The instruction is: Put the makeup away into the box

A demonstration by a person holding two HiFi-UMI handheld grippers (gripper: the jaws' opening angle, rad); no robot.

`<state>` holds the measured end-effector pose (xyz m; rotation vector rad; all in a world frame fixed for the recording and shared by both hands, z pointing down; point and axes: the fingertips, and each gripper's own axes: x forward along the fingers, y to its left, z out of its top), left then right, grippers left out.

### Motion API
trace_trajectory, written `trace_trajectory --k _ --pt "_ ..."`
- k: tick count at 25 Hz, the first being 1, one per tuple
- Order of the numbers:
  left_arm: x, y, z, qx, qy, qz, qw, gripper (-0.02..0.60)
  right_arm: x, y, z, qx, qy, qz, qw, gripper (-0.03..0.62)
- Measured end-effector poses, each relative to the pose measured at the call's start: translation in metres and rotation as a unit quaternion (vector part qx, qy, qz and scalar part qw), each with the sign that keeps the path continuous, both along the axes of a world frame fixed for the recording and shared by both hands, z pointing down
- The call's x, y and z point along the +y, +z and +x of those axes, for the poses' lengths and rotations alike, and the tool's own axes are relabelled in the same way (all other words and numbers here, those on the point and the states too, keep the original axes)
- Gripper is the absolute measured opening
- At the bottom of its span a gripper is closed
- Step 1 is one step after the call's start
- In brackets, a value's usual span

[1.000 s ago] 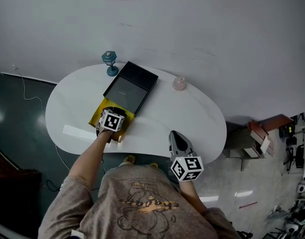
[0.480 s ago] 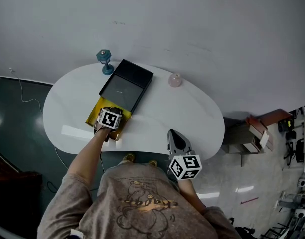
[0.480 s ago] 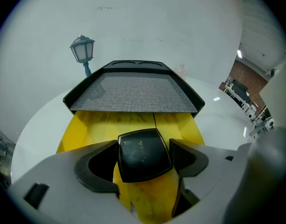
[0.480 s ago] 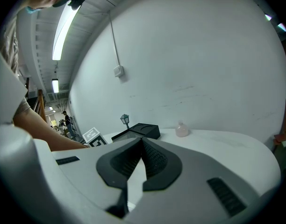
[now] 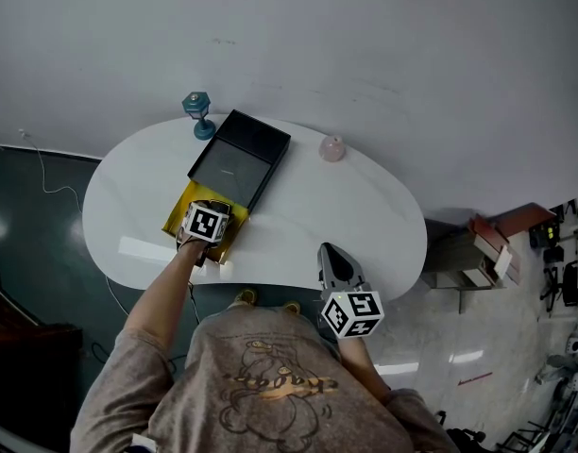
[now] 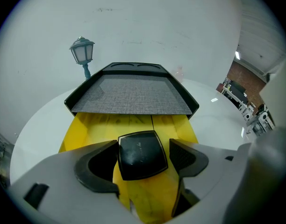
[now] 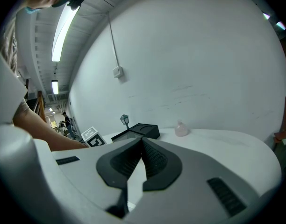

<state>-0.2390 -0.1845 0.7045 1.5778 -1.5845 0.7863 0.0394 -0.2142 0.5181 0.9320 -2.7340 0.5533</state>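
1. Left claw [image 6: 143,143]: the jaws stand spread to about the width of a black square compact [image 6: 142,155], which sits between them. The left pad touches the compact's edge. A thin yellow strip shows between the compact and the right pad, so the grip reads as released or nearly released.

2. Governing relation: the compact lies inside the claw opening, directly over the yellow interior of the box [image 6: 87,129]. No sideways travel appears necessary. The remaining move is judged to be a straight withdrawal toward 6 o'clock in the left gripper view, leaving the compact in the box.

3. Compact: flat, glossy black, with rounded corners and a faint smudge on the top face. The top face is turned up toward the camera.

4. Box: in the head view its long axis runs from 7 o'clock to 1 o'clock. The black lid [image 6: 129,94], with its grey lining facing up, lies at the 12 o'clock end, just beyond the claw. Whether it is hinged to the box cannot be determined.

5. Right claw [image 7: 142,141]: the jaws are pressed together with nothing between them. In the head view it hangs at 4 o'clock from the box, well apart from it, near the edge of the white surface [image 5: 298,206]. The left claw is therefore the nearer one.

6. Other items on the surface: a teal lantern ornament [image 6: 82,55] at 11 o'clock from the lid, and a small pink bottle [image 5: 333,148] at 3 o'clock from it.
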Motion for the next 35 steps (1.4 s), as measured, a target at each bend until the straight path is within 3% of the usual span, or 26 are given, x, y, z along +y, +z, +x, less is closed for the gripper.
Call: trace_trajectory --k 8,17,24,29,35 --pt "0.001 -0.032 0.008 0.01 0.02 0.034 0.9992 0.367 0.0 0.0 -0.003 -0.006 -0.006 0.001 1.0 0.002" --pt "-0.008 -0.109 0.027 0.008 0.038 0.12 0.992 0.367 -0.006 -0.005 0.002 -0.004 -0.002 0.005 1.0 0.002" --pt "-0.01 -0.169 0.063 0.022 0.062 0.197 0.9782 0.367 -0.007 -0.011 0.004 -0.002 -0.001 0.011 1.0 0.002" --pt "-0.008 -0.2 0.078 0.057 0.047 0.247 0.9662 0.367 -0.011 -0.013 0.008 -0.002 0.006 0.013 1.0 0.002" --pt "-0.003 -0.226 0.092 0.099 0.024 0.308 0.946 0.367 -0.012 -0.016 0.009 -0.002 0.009 0.015 1.0 0.002"
